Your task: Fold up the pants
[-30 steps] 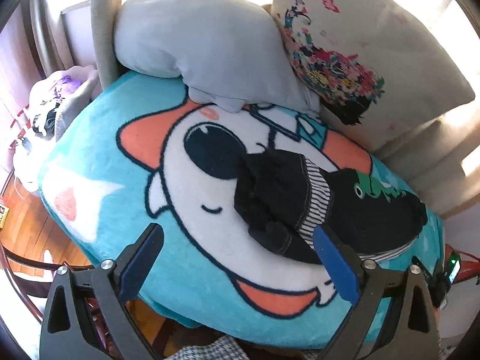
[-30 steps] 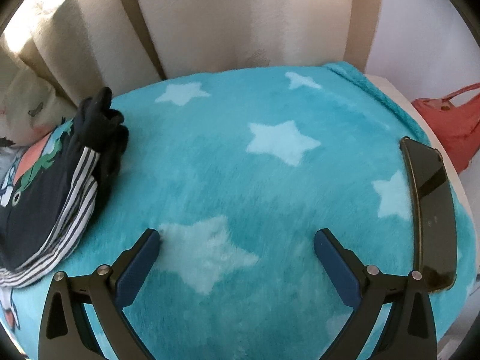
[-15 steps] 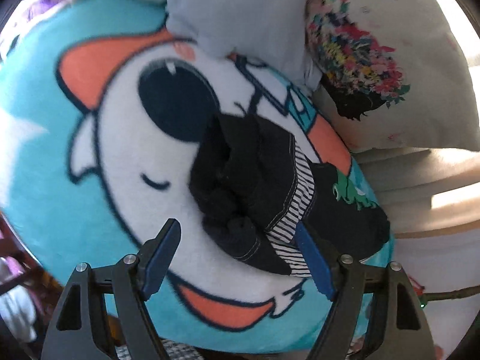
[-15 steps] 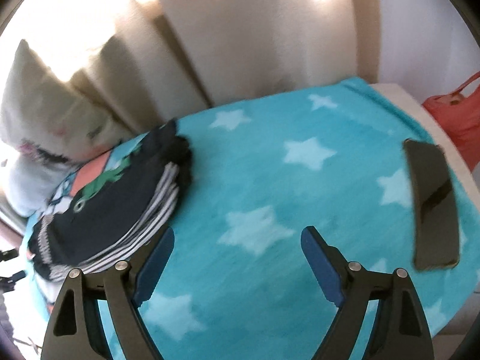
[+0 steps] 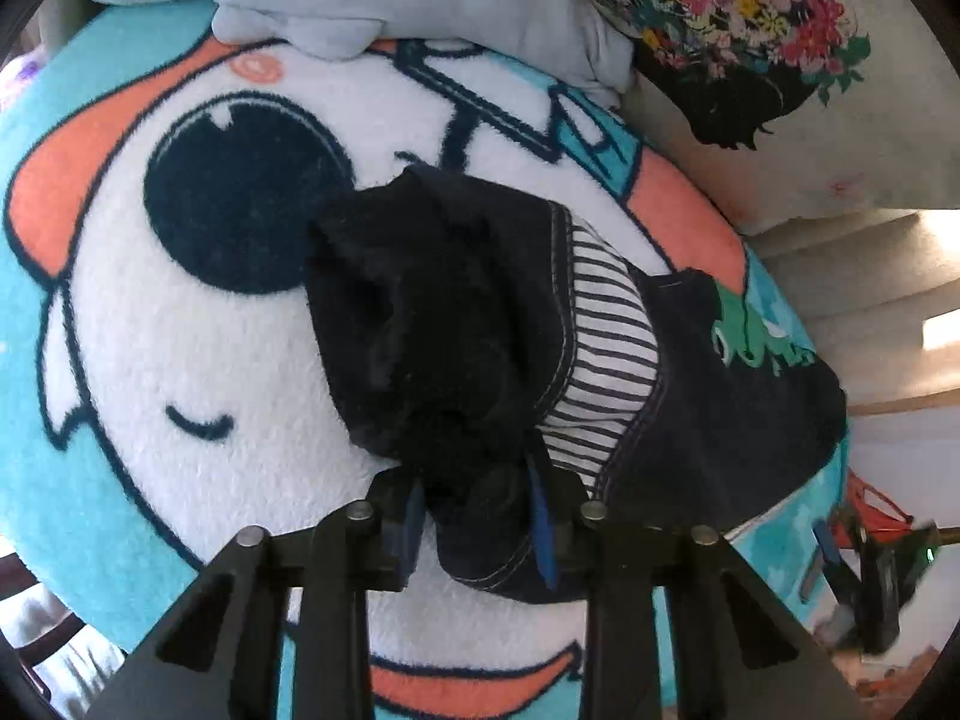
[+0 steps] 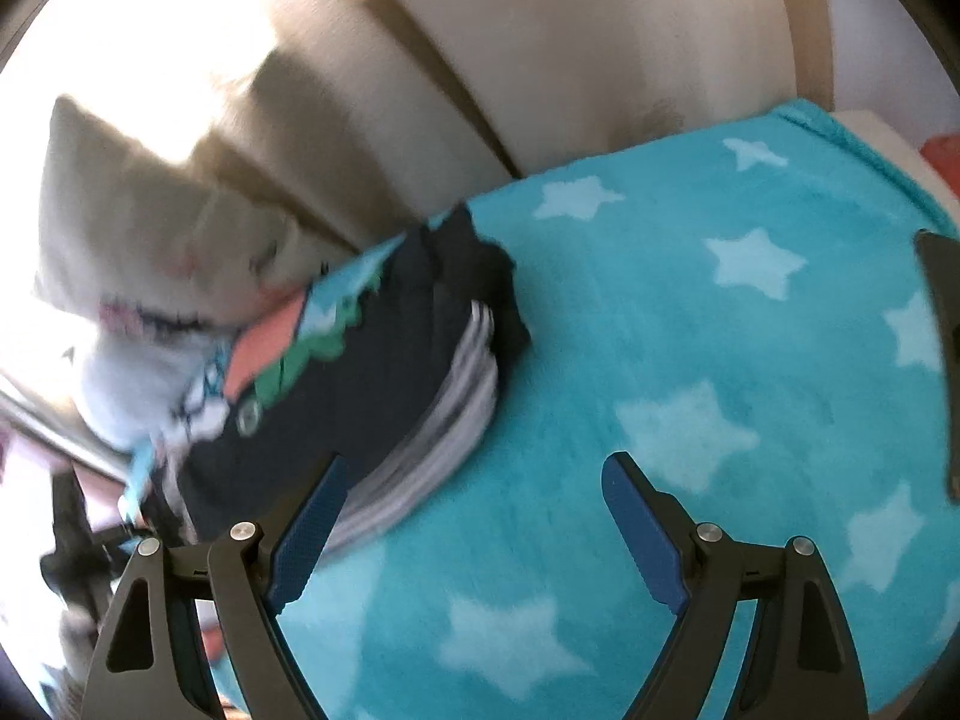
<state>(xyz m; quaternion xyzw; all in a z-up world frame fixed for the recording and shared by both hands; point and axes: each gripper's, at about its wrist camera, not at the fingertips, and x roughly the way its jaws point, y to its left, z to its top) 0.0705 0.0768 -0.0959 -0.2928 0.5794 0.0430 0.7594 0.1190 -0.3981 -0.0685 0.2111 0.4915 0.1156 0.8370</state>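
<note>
Lengthwise, pants (image 5: 540, 360) left-to-right across blanket (image 5: 180, 360)

Left gripper (image 5: 477, 507) advanced, jaws closed onto pants (image 5: 456, 324) hem at 6 o'clock, right gripper (image 6: 474, 534) swung toward pants at 9 o'clock.

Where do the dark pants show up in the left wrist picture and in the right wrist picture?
Left wrist view: the dark pants fill the centre, bunched, with the left gripper shut on their near edge.
Right wrist view: the pants lie left of centre, blurred, beside the open right gripper.
Shared landmark: the turquoise blanket beneath them.
</note>
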